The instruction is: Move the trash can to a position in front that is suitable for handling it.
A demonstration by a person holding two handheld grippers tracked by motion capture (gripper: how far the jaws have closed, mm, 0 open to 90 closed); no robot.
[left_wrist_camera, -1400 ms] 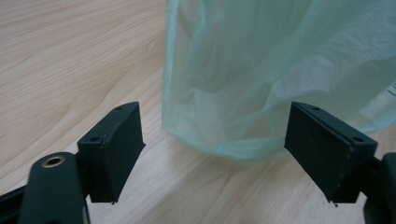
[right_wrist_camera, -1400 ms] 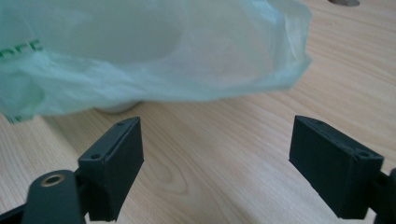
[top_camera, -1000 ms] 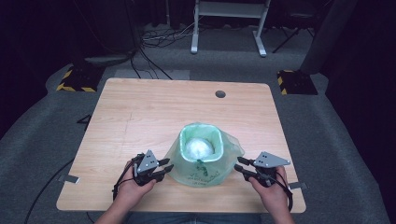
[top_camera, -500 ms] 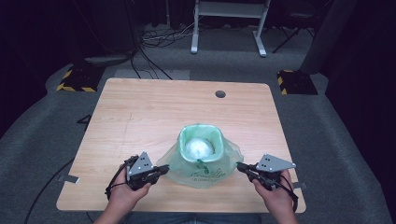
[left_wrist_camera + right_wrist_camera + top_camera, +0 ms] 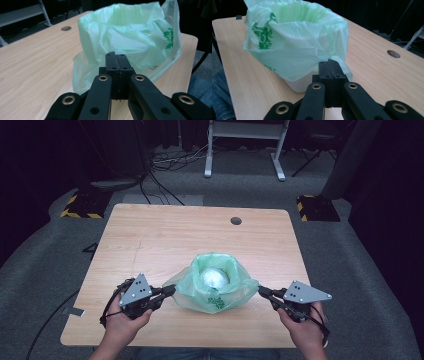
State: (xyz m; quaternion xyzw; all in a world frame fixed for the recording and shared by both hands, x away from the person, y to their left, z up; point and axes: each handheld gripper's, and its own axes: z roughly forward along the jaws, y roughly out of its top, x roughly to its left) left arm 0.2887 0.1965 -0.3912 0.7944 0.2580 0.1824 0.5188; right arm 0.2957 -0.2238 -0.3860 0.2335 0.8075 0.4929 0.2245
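Green bag [image 5: 215,287]; two grippers

We see a green plastic bag [image 5: 215,287] lining a white container [image 5: 214,276] near the front edge of the wooden table [image 5: 165,240]. The left gripper [image 5: 167,292] pinches the bag's left corner, the jaws having just closed on the film; the right gripper [image 5: 262,291] likewise pinches the right corner. A round hole [image 5: 236,221] lies toward the table's far side.
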